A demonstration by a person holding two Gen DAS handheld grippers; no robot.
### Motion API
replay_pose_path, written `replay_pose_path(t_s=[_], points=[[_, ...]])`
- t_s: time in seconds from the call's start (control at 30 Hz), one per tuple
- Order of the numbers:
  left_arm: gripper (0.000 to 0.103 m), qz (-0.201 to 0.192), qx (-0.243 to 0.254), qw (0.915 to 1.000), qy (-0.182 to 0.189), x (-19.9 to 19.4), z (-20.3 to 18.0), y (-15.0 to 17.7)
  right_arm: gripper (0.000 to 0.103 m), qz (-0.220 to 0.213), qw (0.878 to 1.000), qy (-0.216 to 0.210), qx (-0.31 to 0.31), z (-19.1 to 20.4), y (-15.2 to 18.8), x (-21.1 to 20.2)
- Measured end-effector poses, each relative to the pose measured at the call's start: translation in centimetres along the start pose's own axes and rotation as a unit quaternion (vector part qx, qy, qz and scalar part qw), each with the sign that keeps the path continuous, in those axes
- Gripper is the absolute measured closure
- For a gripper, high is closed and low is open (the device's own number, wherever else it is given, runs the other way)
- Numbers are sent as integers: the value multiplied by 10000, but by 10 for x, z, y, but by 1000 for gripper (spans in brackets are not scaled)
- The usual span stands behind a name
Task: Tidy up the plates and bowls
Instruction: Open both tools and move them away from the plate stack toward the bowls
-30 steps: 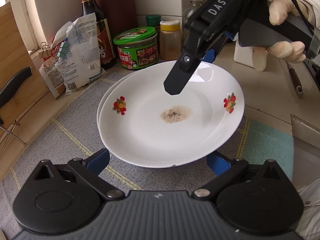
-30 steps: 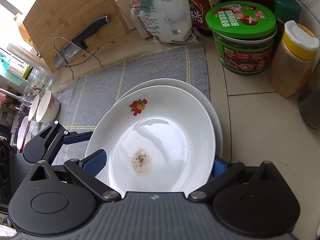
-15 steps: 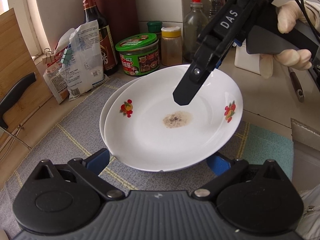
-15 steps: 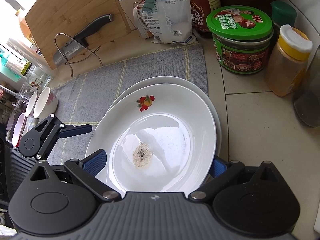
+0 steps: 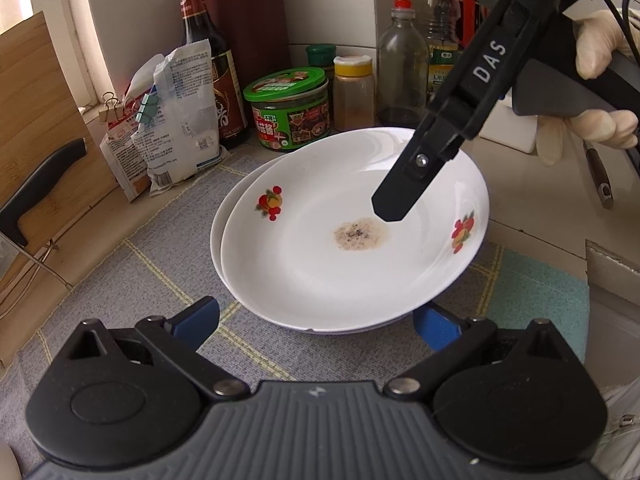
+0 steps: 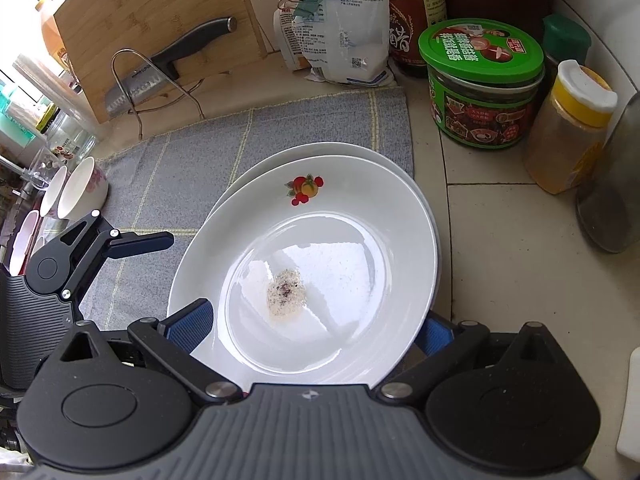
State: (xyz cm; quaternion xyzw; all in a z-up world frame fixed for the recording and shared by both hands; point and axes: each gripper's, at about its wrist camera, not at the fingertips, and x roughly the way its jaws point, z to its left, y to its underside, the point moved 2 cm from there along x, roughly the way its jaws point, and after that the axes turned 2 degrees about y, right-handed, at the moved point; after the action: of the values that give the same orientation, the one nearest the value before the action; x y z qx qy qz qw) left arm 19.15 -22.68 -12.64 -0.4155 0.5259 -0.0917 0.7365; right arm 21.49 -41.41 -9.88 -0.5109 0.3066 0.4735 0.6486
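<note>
A white plate with fruit prints and a food stain (image 5: pixel 320 264) lies stacked on a second white plate (image 5: pixel 218 236) on the grey cloth. It also shows in the right wrist view (image 6: pixel 340 232). My left gripper (image 5: pixel 316 324) is open, its blue pads either side of the plates' near rim, which hides the fingertips. My right gripper (image 6: pixel 312 332) is open and hangs over the top plate's far rim; one finger (image 5: pixel 404 196) points down above the stain. Two bowls (image 6: pixel 76 192) stand on edge at the left.
A green-lidded jar (image 5: pixel 290 108), a yellow-capped spice jar (image 5: pixel 354 92), bottles and a knife block stand behind the plates. Clipped bags (image 5: pixel 172 116) lean at the left. A bamboo board with a knife (image 6: pixel 160 28) stands far left. The grey mat (image 5: pixel 132 280) lies under the plates.
My left gripper has drawn back from the plates, which now look smaller and farther. My right gripper has risen a little over the top plate.
</note>
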Motion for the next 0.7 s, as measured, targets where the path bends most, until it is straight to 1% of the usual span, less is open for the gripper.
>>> replay_pose_path(t_s=[0.3,0.43,0.57,0.63,0.7], points=[[1,-32,-20,10000,-29,-4,3,4,0,13,9998,168,-100,3,4,-2],[1,-78,-19,9999,-65,-6,1,5,0,12,9993,299,-214,7,7,0],[1,-116,-50,9998,-150,-9,2,7,0,62,9979,548,-349,9,11,3],[1,-150,-93,9997,-171,-12,2,8,0,14,9972,629,-414,10,13,2],[1,-198,-112,9995,-215,-14,3,9,0,-57,9971,621,-440,10,13,-1]])
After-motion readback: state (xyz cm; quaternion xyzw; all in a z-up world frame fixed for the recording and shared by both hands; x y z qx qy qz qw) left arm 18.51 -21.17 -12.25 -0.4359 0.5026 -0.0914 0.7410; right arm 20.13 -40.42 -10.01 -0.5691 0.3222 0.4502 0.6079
